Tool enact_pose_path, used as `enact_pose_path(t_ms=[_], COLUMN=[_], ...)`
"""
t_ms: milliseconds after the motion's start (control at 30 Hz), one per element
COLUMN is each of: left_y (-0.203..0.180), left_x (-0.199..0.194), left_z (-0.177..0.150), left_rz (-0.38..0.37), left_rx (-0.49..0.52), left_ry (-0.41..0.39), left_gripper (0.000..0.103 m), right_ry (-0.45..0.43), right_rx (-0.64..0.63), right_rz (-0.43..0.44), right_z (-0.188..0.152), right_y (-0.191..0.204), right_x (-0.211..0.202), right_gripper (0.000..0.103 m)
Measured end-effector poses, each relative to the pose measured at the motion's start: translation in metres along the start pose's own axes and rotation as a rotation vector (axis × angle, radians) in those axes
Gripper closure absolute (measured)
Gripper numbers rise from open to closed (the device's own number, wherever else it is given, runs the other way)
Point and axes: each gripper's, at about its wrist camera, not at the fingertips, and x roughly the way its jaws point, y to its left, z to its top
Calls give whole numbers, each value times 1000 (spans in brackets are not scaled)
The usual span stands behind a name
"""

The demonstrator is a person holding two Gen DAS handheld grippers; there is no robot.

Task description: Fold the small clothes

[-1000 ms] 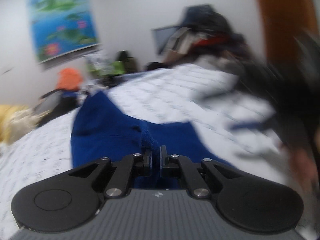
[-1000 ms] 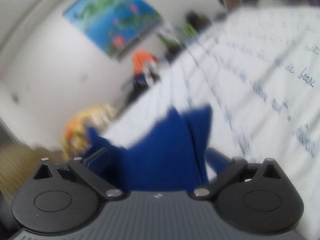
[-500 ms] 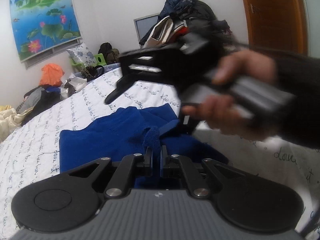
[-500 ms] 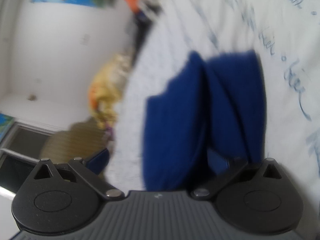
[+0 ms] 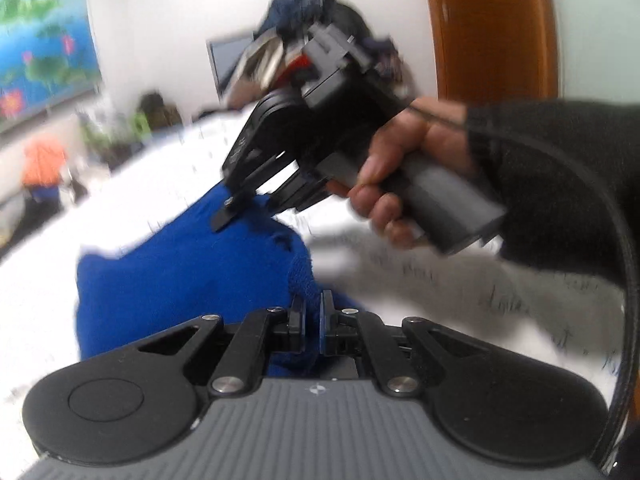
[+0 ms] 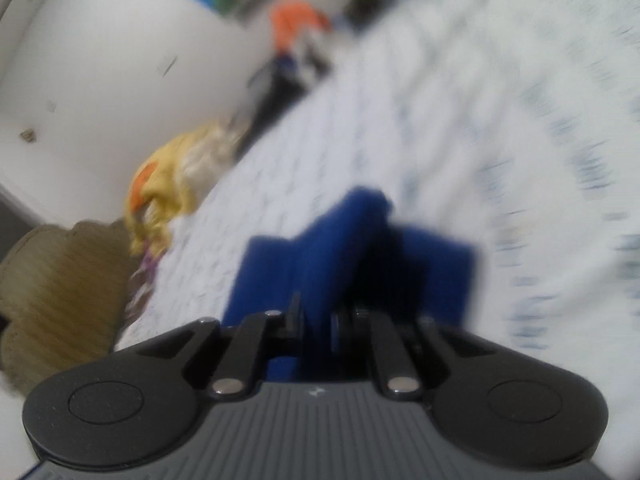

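A small royal-blue garment (image 5: 180, 272) lies bunched on the white printed bed sheet (image 5: 440, 280). My left gripper (image 5: 313, 312) is shut on its near edge, with a ridge of blue cloth pinched between the fingers. A hand in a dark sleeve (image 5: 400, 184) holds my right gripper (image 5: 226, 216), whose tips sit on the garment's far edge. In the right wrist view, the right gripper (image 6: 316, 320) has its jaws closing, with a fold of the blue garment (image 6: 320, 248) squeezed between them. Both views are blurred by motion.
A pile of dark clothes (image 5: 320, 40) and a wooden door (image 5: 492, 28) stand beyond the bed. A blue poster (image 5: 40, 52) hangs on the wall above an orange bundle (image 5: 42, 160). Yellow cloth (image 6: 172, 184) and a brown cushion (image 6: 60, 288) lie at the bed's left side.
The right gripper's wide jaws have come together on a fold of the blue garment. It has dropped onto the garment's far edge. The left gripper keeps its pinch and has tipped lower.
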Motion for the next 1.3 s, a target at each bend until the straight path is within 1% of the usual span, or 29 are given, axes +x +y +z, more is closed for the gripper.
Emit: enact_pose_path(t_ms=[33,67,100,133,167,200,233,267,300,367,433,467,533,567,600,633,667,700,800,900,1000,1067,1100,1133,1167,1200,1233,1267,1300], left_y=[4,9,16,26,40,54,71,88,107,150,200,222,262,273,276,271,269,261,261,273,304,328,338,342,341,337,330,322,311], left_x=[10,16,13,4,-5,-15,-23,-29,-28,-10,21,39,76,92,101,105,111,104,56,15,7,15,18,17,8,-3,-13,-21,-25], left_z=[-5,-8,-9,-8,-8,-8,-8,-9,-8,-4,-4,-5,-7,-7,-4,0,4,6,5,13,28,29,23,11,-2,-15,-29,-45,-61], left_rz=[-17,-33,-39,-64,-89,-100,-85,-53,-14,49,92,114,74,47,39,56,72,94,107,133,256,256,267,273,263,230,197,164,123], left_rx=[-22,-43,-67,-96,-131,-167,-208,-247,-287,-407,-581,-667,-804,-842,-829,-773,-740,-736,-724,-678,-629,-612,-648,-689,-712,-725,-746,-776,-805], left_ry=[49,78,67,41,13,-18,-58,-91,-102,-58,8,48,123,155,155,152,176,167,73,30,40,104,146,164,161,154,157,171,194], left_gripper=[96,89,85,77,54,39,12,5,6,13,17,25,34,37,40,76,83,84,85,86,86,84,78,77,71,66,56,53,54], right_ry=[11,28,12,-10,-34,-79,-135,-193,-218,-138,-54,-48,-50,-47,-45,-45,-35,5,-24,-39,-23,-12,-6,5,16,14,3,10,38], right_rx=[21,46,85,126,149,148,138,124,107,95,81,58,49,55,53,43,27,20,-5,8,27,32,36,45,57,53,31,-2,-28], right_rz=[-29,-53,-29,-6,-2,10,13,5,-6,-50,-117,-108,-95,-91,-88,-91,-117,-155,-148,-37,73,113,111,90,41,-6,-26,-15,-4], right_z=[-3,-8,-12,-14,-13,-11,-9,-7,-3,9,15,15,17,18,19,19,19,19,12,9,15,20,22,24,23,20,13,5,-4], right_y=[-12,-23,-33,-37,-36,-34,-31,-29,-26,-23,-20,-17,-11,-10,-8,-6,-3,-3,7,29,57,74,81,84,85,86,86,85,83], right_x=[1,4,3,-3,-10,-18,-26,-35,-32,-16,9,19,33,37,43,48,54,61,55,46,61,81,91,100,105,104,97,90,82], right_gripper=[87,84,81,73,67,43,13,6,6,7,7,8,8,8,10,35,63,84,85,86,86,83,76,55,41,22,20,20,21])
